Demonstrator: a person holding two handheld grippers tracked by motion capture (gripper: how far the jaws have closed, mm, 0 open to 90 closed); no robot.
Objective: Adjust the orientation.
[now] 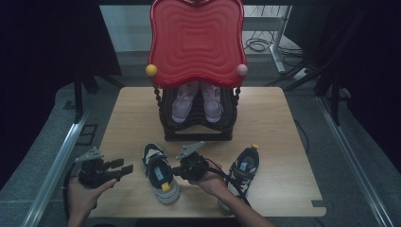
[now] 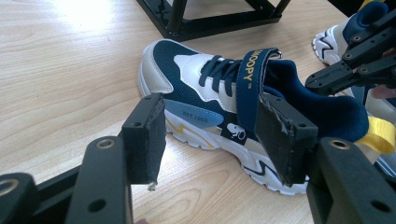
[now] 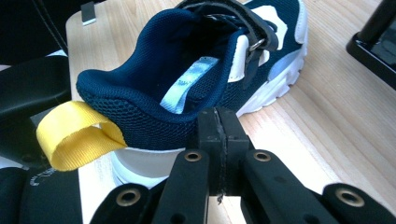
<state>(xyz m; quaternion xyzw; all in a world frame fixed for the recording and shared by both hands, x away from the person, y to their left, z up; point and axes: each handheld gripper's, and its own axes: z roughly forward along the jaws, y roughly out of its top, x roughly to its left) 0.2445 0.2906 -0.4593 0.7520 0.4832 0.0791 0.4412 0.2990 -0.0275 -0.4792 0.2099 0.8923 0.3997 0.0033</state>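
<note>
Two navy-and-white sneakers lie on the wooden table [image 1: 132, 109], one left of centre [image 1: 161, 172] and one to the right [image 1: 243, 172]. The left sneaker [image 2: 205, 84] has a strap across it and a yellow heel loop [image 3: 74, 135]. My right gripper [image 1: 176, 171] sits between the two shoes. It is shut, pads pressed together with nothing between them [image 3: 218, 123], and its tip rests against the outside of that sneaker's [image 3: 187, 60] heel collar. My left gripper [image 1: 126, 168] is open [image 2: 210, 130], level with the sneaker's side and short of touching it.
A black shoe rack [image 1: 198, 135] stands at the table's middle back, holding a pair of pink shoes [image 1: 196, 101], with a red wavy tray [image 1: 196, 38] on top. The second sneaker [image 2: 334, 39] lies beyond the right gripper. A person's hands hold both grippers at the near edge.
</note>
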